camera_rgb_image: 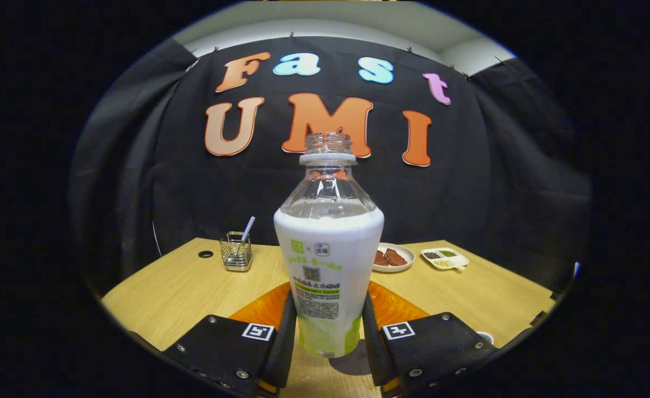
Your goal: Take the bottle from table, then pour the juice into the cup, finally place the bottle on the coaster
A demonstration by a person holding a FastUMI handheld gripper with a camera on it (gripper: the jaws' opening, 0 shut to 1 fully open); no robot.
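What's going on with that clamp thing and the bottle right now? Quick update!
Gripper jaws closed on the bottle, one each side. Bottle upright, uncapped, just above the table. Orange coaster right behind it. Nothing in the way.

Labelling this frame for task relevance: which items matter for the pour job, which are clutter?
Job: bottle, uncapped, between the gripper fingers; orange coaster behind it; white cup rim beside one finger.

Clutter: wire holder, brown-food plate, divided dish.
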